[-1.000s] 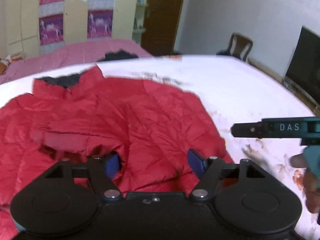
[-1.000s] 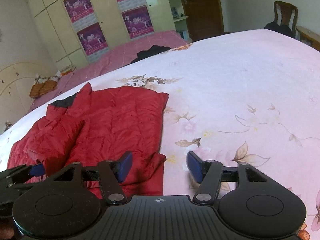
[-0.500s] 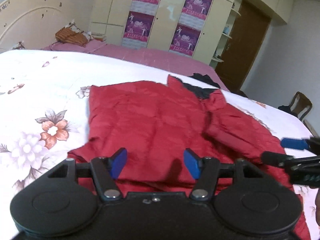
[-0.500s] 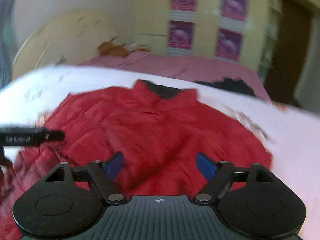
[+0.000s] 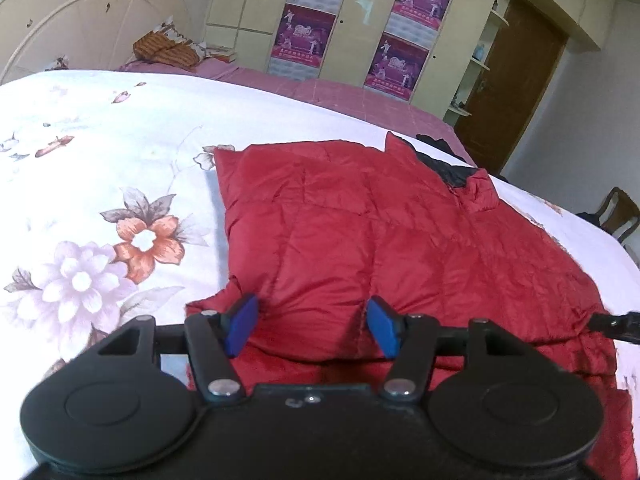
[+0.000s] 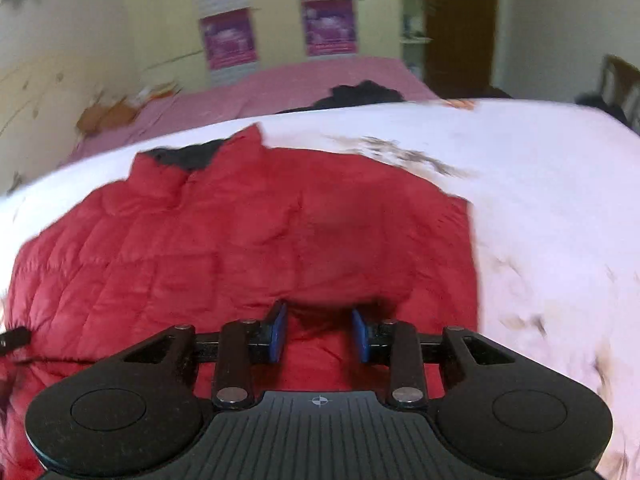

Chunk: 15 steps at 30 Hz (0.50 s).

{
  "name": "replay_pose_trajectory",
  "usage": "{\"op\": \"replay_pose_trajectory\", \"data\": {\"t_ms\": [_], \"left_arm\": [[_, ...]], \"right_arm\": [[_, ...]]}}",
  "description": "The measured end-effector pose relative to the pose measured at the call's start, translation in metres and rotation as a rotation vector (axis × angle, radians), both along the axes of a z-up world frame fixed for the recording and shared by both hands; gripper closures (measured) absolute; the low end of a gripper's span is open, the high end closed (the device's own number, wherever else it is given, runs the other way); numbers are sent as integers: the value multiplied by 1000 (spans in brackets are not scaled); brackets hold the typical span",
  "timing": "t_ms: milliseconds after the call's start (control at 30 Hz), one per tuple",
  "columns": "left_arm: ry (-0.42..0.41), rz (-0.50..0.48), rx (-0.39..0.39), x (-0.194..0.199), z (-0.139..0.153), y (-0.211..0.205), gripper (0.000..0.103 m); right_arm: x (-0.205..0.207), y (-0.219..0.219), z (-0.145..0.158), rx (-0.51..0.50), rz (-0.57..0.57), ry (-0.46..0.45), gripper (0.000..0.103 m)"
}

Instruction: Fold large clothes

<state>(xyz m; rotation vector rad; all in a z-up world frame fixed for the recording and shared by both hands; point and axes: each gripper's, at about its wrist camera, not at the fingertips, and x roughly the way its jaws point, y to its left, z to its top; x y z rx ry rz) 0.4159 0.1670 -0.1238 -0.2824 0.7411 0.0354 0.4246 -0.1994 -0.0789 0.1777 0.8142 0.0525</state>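
A red quilted jacket (image 5: 380, 240) with a black collar lining (image 5: 444, 168) lies flat on the floral bedsheet; it also shows in the right wrist view (image 6: 240, 248). My left gripper (image 5: 312, 330) is open, its blue pads over the jacket's near hem at the left side. My right gripper (image 6: 320, 336) is open with a narrower gap, low over the hem near the jacket's right side. Neither holds cloth. The right gripper's tip (image 5: 616, 326) shows at the right edge of the left wrist view.
The white floral bedsheet (image 5: 100, 200) spreads left of the jacket and right of it (image 6: 560, 220). A pink bed (image 5: 340, 92), wardrobe doors with posters (image 5: 360, 20), a brown door (image 5: 516, 80) and a chair (image 5: 618, 216) stand behind.
Both grippers have swung and moved down toward the jacket's near hem. The right gripper's jaws have narrowed. The jacket has not moved.
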Motion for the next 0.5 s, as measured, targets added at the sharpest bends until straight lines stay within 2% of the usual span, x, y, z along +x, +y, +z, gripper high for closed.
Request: {"op": "replay_pose_trajectory", "data": {"t_ms": [33,67,133,267,333,367,433,500], "left_arm": [[1,-3,0,0,-1,2,43],[2,-6,-2,1,-1,4,43],[4,-9,5,0,-1,5,42],[6,-17,37,2,-2,7,42],[3,-9,76,1,-1,9,43],[5,1,107,1,-1,10,44],[25,34,166,-1,-1,16,43],[32,65,134,-6,1,30,43]], "right_arm": [[-5,-2,2,17,7,-26,20],[-9,-5,4,34,14,-47,20],[-3,-7,3,47,0,-29,20],[25,-19,-5,91,-92,21,22],[35,-22,-9,169,-78,55,55],[39,-19,-10,192,-54,64,56],[35,-6,-8,186,17,61,67],[28,1,-5,187,58,59,69]]}}
